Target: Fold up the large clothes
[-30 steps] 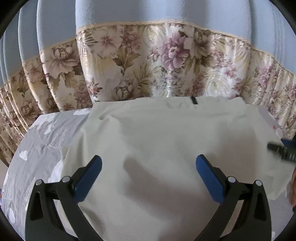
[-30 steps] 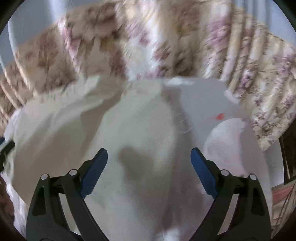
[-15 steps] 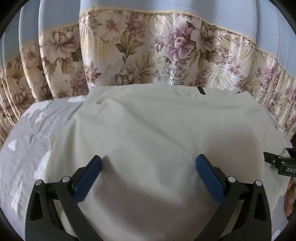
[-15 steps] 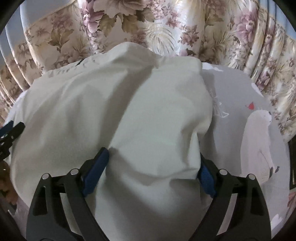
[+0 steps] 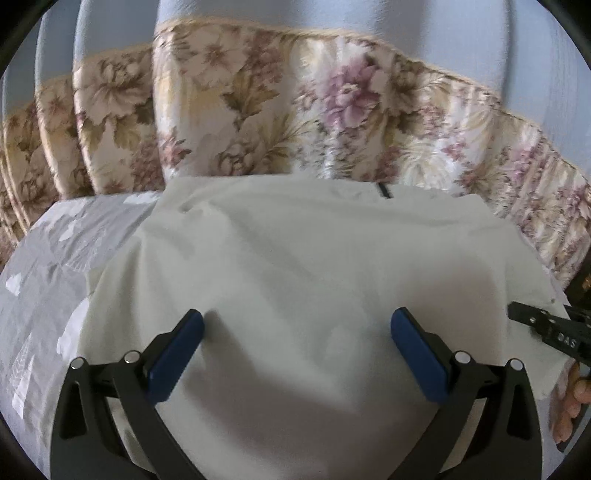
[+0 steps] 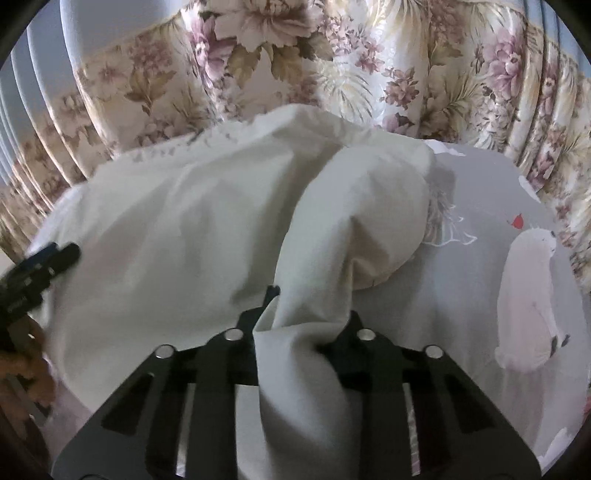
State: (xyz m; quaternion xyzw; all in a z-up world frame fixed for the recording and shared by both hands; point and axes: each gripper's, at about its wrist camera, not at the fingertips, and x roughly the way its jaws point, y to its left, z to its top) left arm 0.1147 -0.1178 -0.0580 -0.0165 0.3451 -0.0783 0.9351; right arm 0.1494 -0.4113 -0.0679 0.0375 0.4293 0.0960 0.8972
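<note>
Already the right gripper (image 6: 295, 325) is closing on a bunched ridge of the large cream cotton garment (image 5: 303, 280), spread over the grey printed bedsheet (image 5: 48, 280). Left gripper (image 5: 295, 350) hangs spread above it, empty. Risk: thick bunch slips w/ lifting, skewing the fold.

- Grey bedsheet (image 5: 55, 266) covers the surface; pale white prints on it, blurred on the left side in the left wrist view.
- Same sheet in the right wrist view: white bear print (image 6: 532, 295) near the right edge, standing upright.
- Small red mark (image 6: 518, 220) just above the bear's head, up and to the left.
- Floral curtain (image 5: 295, 110) hangs behind the far edge, pleated, pink and beige flowers with olive leaves.
- Plain light blue band (image 5: 332, 18) above the floral part, with a cream trim line between them.
</note>
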